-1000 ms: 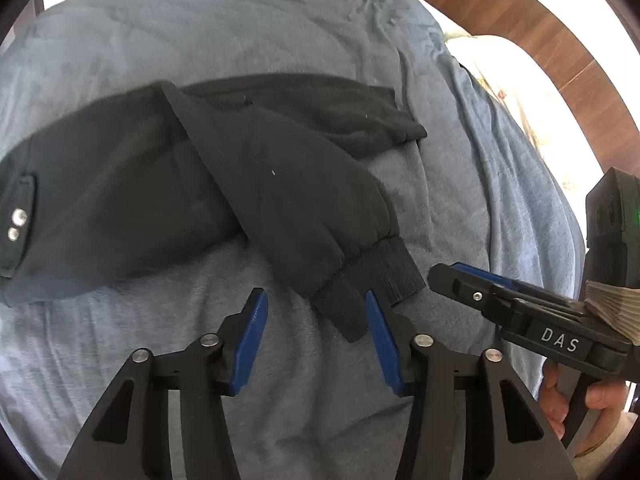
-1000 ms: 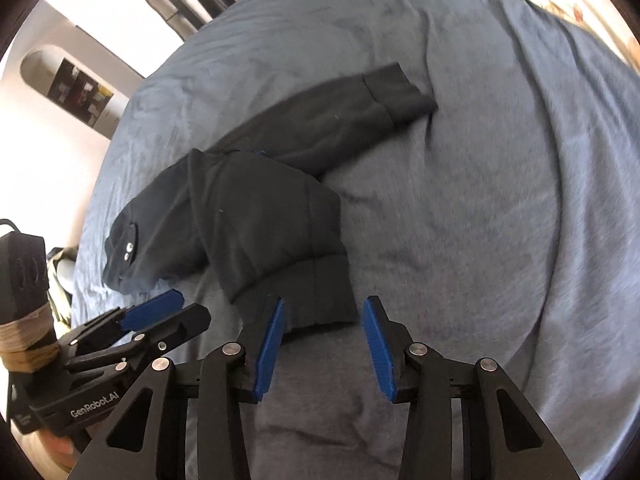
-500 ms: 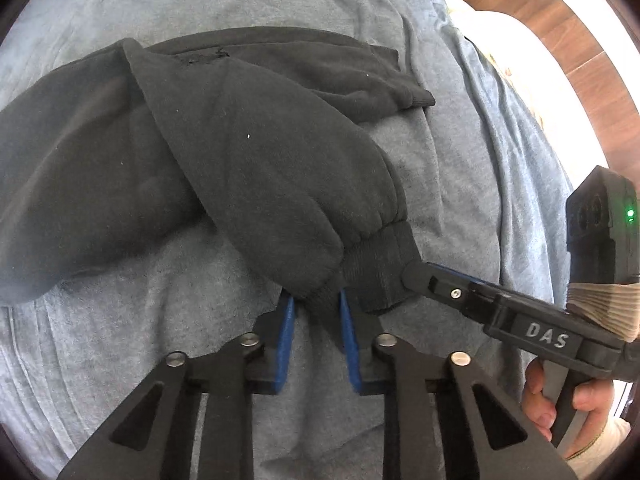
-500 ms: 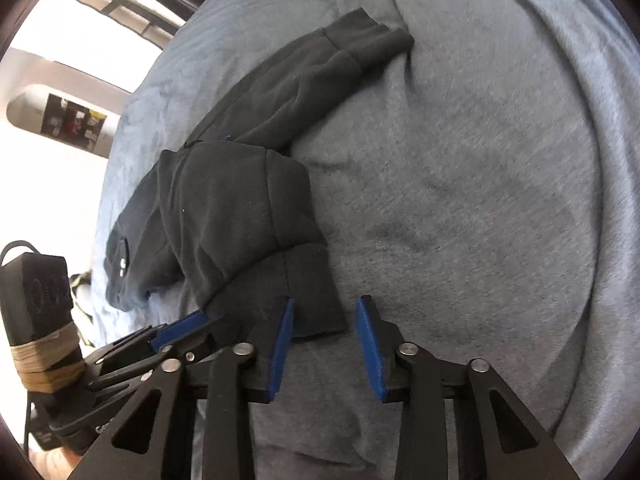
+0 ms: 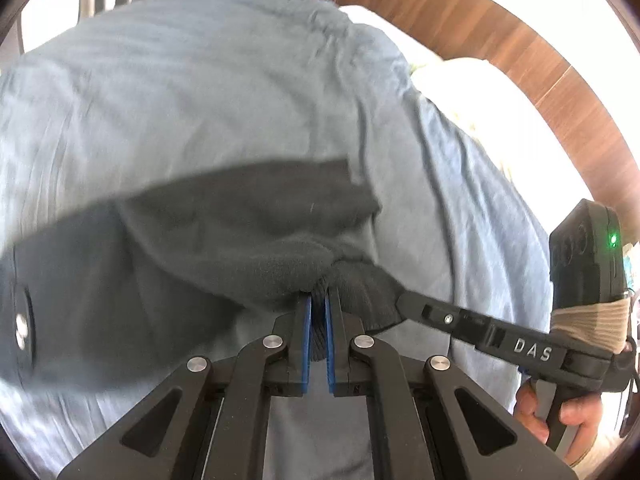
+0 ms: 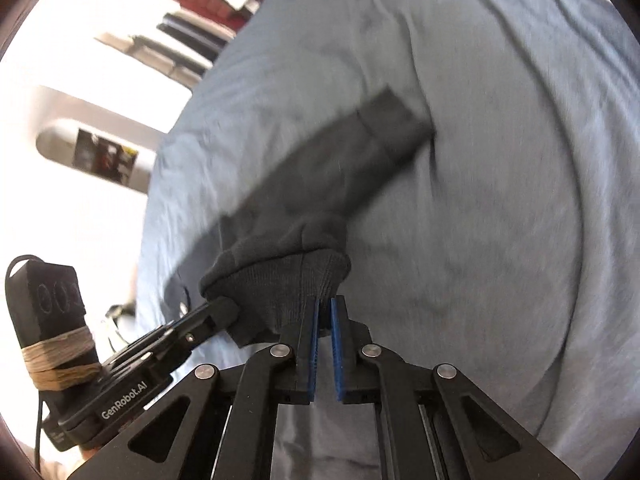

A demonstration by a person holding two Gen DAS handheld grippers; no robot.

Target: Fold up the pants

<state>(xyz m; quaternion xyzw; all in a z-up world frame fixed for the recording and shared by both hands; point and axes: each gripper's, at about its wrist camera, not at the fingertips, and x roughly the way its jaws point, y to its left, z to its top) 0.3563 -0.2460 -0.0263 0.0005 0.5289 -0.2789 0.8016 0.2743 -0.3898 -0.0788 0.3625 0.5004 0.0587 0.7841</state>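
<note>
Black pants (image 5: 224, 236) lie on a blue-grey bed cover (image 5: 200, 92). My left gripper (image 5: 318, 304) is shut on the ribbed ankle cuff of the near leg and holds it lifted. My right gripper (image 6: 324, 306) is shut on the other corner of the same cuff (image 6: 292, 280). The right gripper's fingers (image 5: 420, 310) enter the left wrist view from the right, and the left gripper's fingers (image 6: 212, 316) show at left in the right wrist view. The other leg (image 6: 376, 132) stretches away flat on the cover. The waist with two snaps (image 5: 20, 332) is at far left.
A wooden headboard (image 5: 500, 52) and a white pillow (image 5: 460, 92) lie beyond the cover at the right. Hanging clothes and a rack (image 6: 200, 20) stand past the far edge of the bed. A hand (image 5: 560, 412) holds the right gripper's handle.
Both grippers have closed on the near leg's cuff and lifted it off the cover. The leg is bunched and raised, and both views are blurred with motion.
</note>
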